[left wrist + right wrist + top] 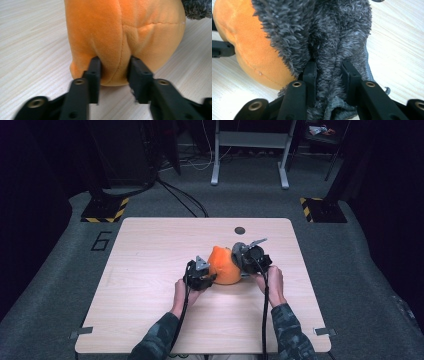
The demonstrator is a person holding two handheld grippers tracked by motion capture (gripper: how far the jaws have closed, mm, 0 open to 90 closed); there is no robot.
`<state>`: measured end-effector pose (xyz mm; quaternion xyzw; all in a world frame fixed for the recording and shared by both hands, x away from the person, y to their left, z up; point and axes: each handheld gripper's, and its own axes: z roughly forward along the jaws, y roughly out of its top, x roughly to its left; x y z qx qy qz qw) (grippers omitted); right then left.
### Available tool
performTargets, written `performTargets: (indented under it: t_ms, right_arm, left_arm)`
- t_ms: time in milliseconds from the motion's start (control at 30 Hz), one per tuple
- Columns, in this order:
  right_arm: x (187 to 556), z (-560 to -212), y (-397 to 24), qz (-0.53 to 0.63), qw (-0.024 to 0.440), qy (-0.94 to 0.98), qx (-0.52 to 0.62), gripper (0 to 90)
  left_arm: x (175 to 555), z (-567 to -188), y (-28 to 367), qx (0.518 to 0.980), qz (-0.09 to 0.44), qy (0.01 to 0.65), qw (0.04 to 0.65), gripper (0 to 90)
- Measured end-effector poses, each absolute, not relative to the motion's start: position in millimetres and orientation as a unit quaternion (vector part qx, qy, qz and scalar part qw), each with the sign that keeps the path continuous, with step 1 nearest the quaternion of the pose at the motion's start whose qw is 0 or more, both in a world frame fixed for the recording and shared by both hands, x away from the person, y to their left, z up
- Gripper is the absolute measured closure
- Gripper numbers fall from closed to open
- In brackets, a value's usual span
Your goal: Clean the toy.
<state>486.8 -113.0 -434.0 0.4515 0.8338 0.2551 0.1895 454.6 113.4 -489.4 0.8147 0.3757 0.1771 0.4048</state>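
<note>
Orange plush toy pinched by left gripper, grey fleece lining clamped by right gripper, seemingly for pulling apart.

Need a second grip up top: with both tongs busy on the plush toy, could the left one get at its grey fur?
Probably not directly. The left tongs pinch the orange body on the near-left side; the grey fur lies on the far side, where the right tongs already clamp it.

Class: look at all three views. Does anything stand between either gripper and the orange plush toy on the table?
Nothing visible does. The left gripper pinches a fold of the orange plush toy directly; the right gripper is shut on the toy's grey fur. Both have contact, with only bare table around.
</note>
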Motion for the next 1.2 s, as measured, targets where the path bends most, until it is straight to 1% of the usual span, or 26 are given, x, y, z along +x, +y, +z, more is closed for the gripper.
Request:
performTargets:
  t_ms: [100,233,367,667,767,900,967,1000,1167,1200]
  right_arm:
    - [486.2,-432.8,-113.4,0.255,0.192,0.833,0.453,68.8]
    - [482.9,-427.8,-115.5,0.259,0.201,0.828,0.454,68.7]
    - [478.2,-417.8,-113.7,0.264,0.207,0.828,0.448,68.7]
    - [467.4,-389.9,-88.7,0.279,0.231,0.842,0.401,68.6]
    - [468.8,-391.3,-79.9,0.269,0.232,0.851,0.388,68.7]
    - [474.6,-403.0,-70.4,0.251,0.232,0.859,0.382,68.7]
    - [474.8,-405.6,-71.3,0.254,0.222,0.856,0.392,68.8]
    - [476.3,-406.8,-73.6,0.256,0.226,0.857,0.385,68.8]
    - [475.9,-412.1,-84.4,0.251,0.212,0.852,0.408,68.8]
    - [477.6,-414.6,-89.3,0.248,0.215,0.853,0.406,68.8]
  left_arm:
    - [453.6,-488.5,113.0,0.811,0.179,0.380,0.407,75.1]
    - [451.5,-483.4,114.9,0.809,0.170,0.386,0.409,79.1]
    - [450.0,-474.8,113.4,0.802,0.155,0.396,0.420,79.7]
    - [443.6,-465.1,105.0,0.808,0.156,0.382,0.421,79.9]
    - [444.0,-465.6,104.8,0.809,0.157,0.382,0.419,79.9]
    - [447.5,-469.5,107.4,0.811,0.156,0.386,0.411,79.8]
    - [448.4,-471.5,108.9,0.809,0.155,0.388,0.413,79.8]
    - [448.4,-471.8,109.4,0.810,0.155,0.389,0.412,79.8]
    - [450.1,-474.8,111.2,0.807,0.153,0.392,0.415,79.7]
    - [450.6,-475.1,111.8,0.807,0.153,0.392,0.414,79.7]
